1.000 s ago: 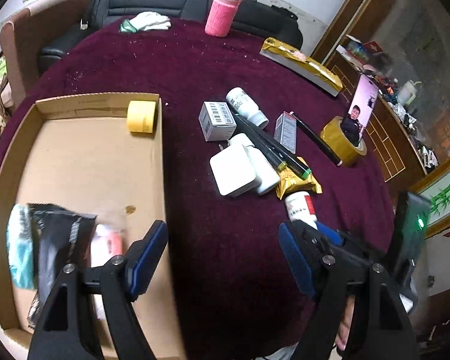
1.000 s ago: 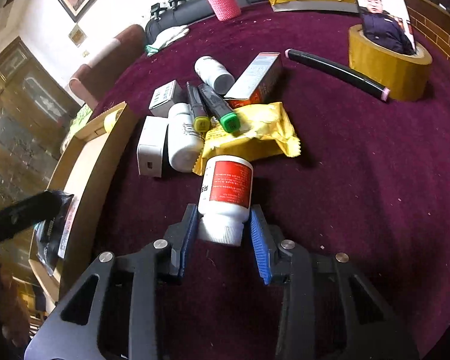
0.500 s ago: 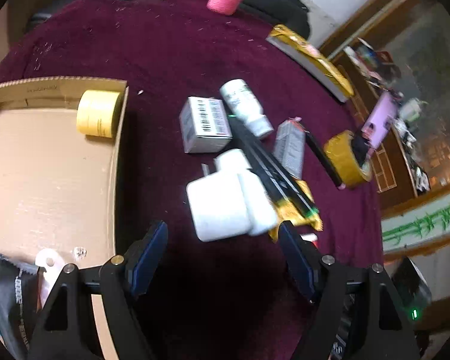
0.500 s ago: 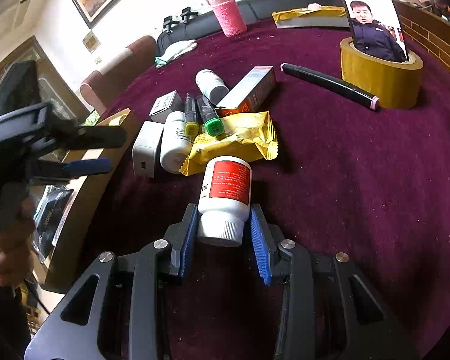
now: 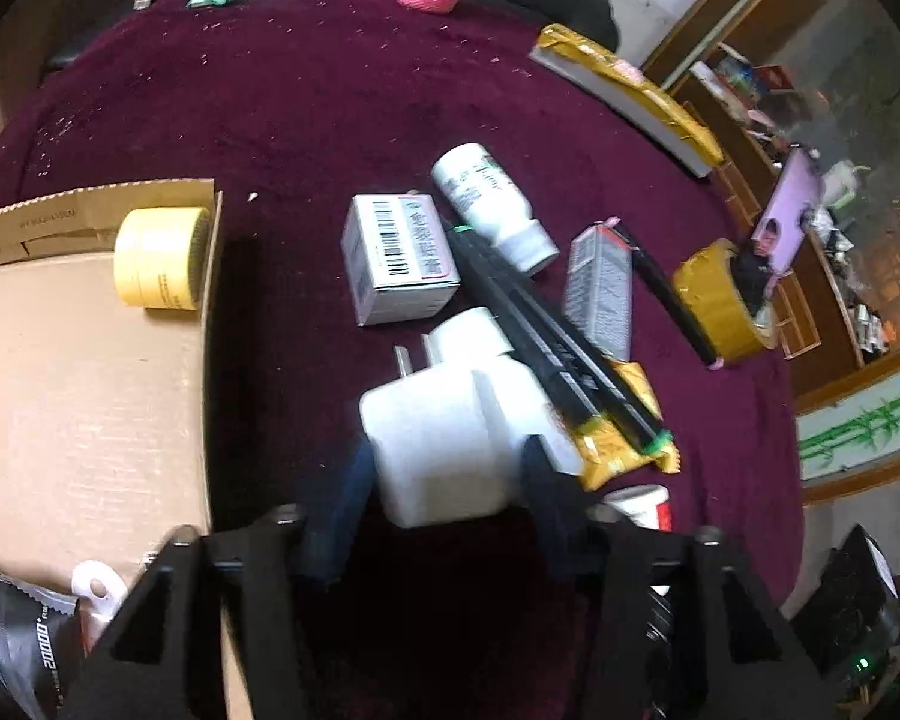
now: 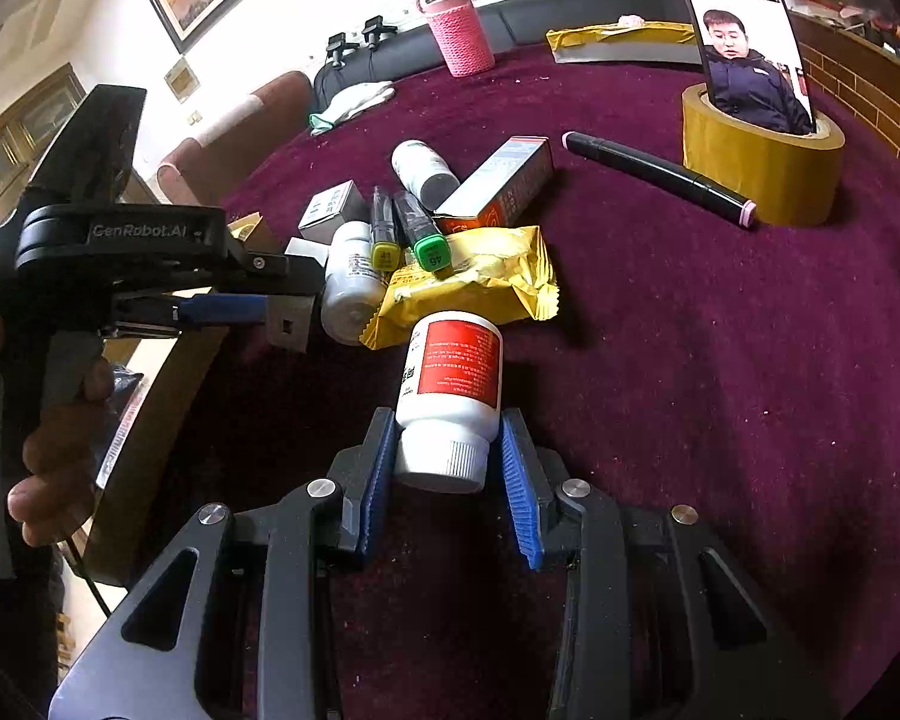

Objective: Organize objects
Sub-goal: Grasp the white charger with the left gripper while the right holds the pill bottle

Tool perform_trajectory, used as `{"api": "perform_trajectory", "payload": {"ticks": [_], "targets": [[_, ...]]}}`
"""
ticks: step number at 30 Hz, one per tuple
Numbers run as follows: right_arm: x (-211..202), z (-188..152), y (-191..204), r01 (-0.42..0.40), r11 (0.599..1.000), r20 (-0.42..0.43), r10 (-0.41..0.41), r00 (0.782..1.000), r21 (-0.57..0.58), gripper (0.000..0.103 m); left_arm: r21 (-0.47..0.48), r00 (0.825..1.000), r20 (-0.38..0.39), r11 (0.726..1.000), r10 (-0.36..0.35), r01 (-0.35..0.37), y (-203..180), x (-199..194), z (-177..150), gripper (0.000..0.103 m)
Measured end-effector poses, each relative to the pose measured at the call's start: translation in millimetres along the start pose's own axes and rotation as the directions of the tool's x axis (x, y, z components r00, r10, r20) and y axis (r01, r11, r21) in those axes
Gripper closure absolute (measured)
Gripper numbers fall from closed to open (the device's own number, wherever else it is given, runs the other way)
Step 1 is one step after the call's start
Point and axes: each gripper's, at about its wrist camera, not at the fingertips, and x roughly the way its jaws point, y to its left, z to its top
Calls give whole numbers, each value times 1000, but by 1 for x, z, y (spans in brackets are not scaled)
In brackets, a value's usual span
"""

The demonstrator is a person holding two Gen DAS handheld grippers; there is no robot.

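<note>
Between blurred left gripper [image 5: 444, 480] fingers sits the white charger [image 5: 435, 450], contact unclear; right gripper [image 6: 447, 468] clamps the red-labelled bottle [image 6: 453, 390]

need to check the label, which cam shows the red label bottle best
The right wrist view: the red label bottle lies centred between the right tongs, label up. The left wrist view shows only its end past a finger.

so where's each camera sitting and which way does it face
Left wrist: on the left hand-held gripper, facing down over the white charger and cardboard box; its fingers show.
Right wrist: on the right hand-held gripper, facing low across the table; its fingers and the person's left hand show.
Shared: the charger, markers.
</note>
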Motion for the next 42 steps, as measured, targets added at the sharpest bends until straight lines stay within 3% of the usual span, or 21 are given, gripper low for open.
{"api": "perform_trajectory", "payload": {"ticks": [1,5,6,8,9,10,14,19,22,24,26,30,37,41,42], "targets": [[0,0,0,0,1000,1,0,1000,0,69,9,1000,13,1000,3,-3,-1,-4,-1,70],[-1,-1,0,5,1000,2,-5,1000,-3,69,47,1000,16,999,21,-22,-7,-5,-1,72],[-1,-1,1,9,1000,2,-9,1000,-6,69,37,1000,17,999,22,-23,-8,-5,0,69],[-1,-1,2,13,1000,3,-13,1000,-10,69,25,999,-12,999,35,-35,-8,2,3,50],[-1,-1,2,11,1000,4,-11,1000,-9,69,21,999,-27,999,39,-39,-8,7,4,36],[-1,-2,1,9,1000,5,-9,1000,-7,69,21,998,-38,999,48,-47,-9,11,4,30],[-2,-3,1,13,1000,5,-13,1000,-11,69,21,998,-16,998,53,-53,-5,14,10,27],[-2,-3,1,14,1000,5,-14,1000,-11,69,48,999,-20,998,32,-31,-4,15,14,35],[-2,-4,2,13,1000,5,-13,1000,-11,69,87,999,-31,996,-13,16,-10,11,9,52],[-3,-4,2,10,1000,5,-10,1000,-8,69,122,998,-61,992,-34,42,-16,12,3,52],[-3,-5,3,10,1000,5,-9,1000,-7,69,162,998,-61,987,-7,17,-20,14,-3,49],[-3,-5,3,9,1000,5,-9,1000,-7,68,105,998,-64,994,6,1,-10,19,-1,39],[-3,-4,4,9,1000,5,-9,1000,-8,68,50,998,-67,998,-21,24,-5,19,-1,40],[-3,-4,5,10,1000,5,-10,1000,-7,69,46,999,-47,999,-17,19,-7,11,-4,58],[-3,-4,4,11,1000,5,-11,1000,-10,68,31,998,-51,999,-21,22,-6,11,-5,67]]}}
